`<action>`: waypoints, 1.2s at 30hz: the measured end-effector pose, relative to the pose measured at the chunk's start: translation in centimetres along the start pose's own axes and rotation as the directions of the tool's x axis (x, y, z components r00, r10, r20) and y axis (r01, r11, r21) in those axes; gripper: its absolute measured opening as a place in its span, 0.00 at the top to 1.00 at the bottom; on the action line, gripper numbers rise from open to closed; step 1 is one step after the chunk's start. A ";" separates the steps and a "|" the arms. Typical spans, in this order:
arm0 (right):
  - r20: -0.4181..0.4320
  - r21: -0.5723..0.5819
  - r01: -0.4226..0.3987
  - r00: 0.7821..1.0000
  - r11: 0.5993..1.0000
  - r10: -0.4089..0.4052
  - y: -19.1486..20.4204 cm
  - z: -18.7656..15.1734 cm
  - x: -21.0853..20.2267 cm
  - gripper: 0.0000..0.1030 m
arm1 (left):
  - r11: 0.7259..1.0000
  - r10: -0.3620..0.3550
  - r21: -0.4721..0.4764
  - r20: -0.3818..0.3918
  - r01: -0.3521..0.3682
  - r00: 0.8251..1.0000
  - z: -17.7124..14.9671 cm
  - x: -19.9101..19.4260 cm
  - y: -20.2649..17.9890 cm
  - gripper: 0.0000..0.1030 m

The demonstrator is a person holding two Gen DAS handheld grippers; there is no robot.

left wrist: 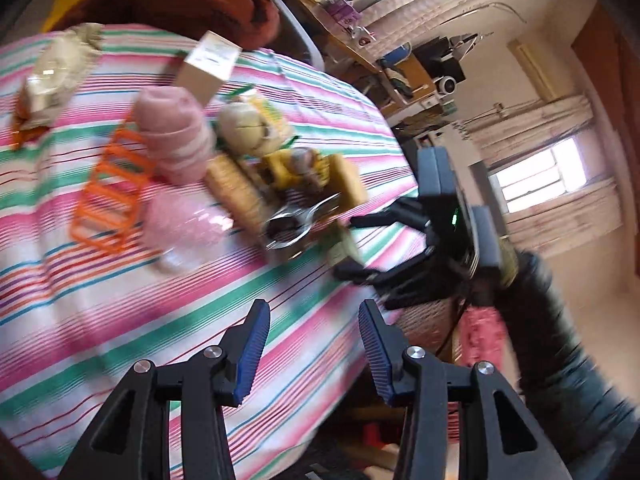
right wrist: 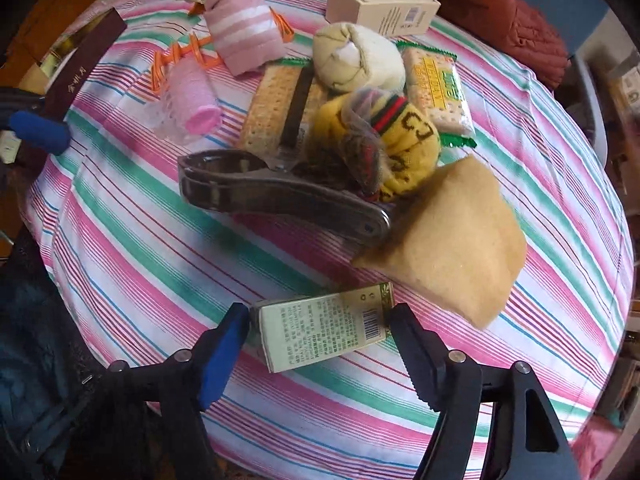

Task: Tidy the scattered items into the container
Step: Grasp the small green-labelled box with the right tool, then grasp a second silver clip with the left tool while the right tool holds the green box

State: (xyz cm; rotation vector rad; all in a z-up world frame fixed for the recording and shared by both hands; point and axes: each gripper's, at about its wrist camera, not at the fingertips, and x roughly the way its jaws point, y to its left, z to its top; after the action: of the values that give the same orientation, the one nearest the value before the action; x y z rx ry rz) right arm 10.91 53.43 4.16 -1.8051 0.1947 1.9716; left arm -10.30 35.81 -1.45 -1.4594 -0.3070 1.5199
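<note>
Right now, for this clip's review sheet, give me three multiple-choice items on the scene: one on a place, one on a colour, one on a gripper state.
1. Where does the sponge lie?
A. beside the yellow sock
B. on the white box
C. under the pink striped sock

2. What colour is the rack?
A. blue
B. orange
C. black

3. What is the left gripper doing?
A. shut on a spoon
B. shut on a sock
C. open, holding nothing

Answers:
1 A, the right wrist view shows the sponge next to the yellow sock.
2 B, its bars show orange in the left wrist view.
3 C, its jaws stand apart with only tablecloth between them.
</note>
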 end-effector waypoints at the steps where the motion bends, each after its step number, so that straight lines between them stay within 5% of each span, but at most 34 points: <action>1: 0.003 -0.003 -0.014 1.000 1.000 0.014 -0.1 -0.1 -0.1 0.27 | 1.000 -0.009 -0.021 -0.004 0.009 1.000 0.7 0.4 -0.1 0.56; 8: -0.018 0.000 -0.047 0.999 0.999 0.047 -0.3 -0.5 -0.2 0.13 | 0.970 -0.043 -0.243 -0.050 0.030 0.998 4.9 4.5 1.2 0.55; 22: 0.031 0.026 -0.049 0.998 0.998 0.049 -2.1 -1.5 -2.0 0.11 | 0.860 0.035 -0.500 -0.132 -0.097 0.991 6.9 11.0 3.7 0.55; 27: 0.022 0.016 -0.069 0.997 0.997 0.069 -2.7 -1.7 -2.3 0.12 | 0.853 0.071 -0.502 -0.164 -0.145 0.984 6.8 12.9 3.1 0.55; 29: 0.014 0.009 -0.089 0.996 0.996 0.089 -2.9 -1.9 -2.3 0.20 | 0.852 0.070 -0.504 -0.161 -0.143 0.984 6.7 12.8 3.0 0.56; 36: 0.006 -0.036 -0.093 0.996 0.995 0.093 -2.5 -2.7 -3.2 0.29 | 0.879 0.078 -0.449 -0.194 -0.159 0.978 4.5 12.8 3.1 0.62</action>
State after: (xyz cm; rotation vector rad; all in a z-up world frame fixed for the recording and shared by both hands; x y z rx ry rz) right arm 14.55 53.77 7.44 -1.8411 0.2473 2.0577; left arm -13.20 45.83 -10.61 -2.0070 -0.5106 1.4655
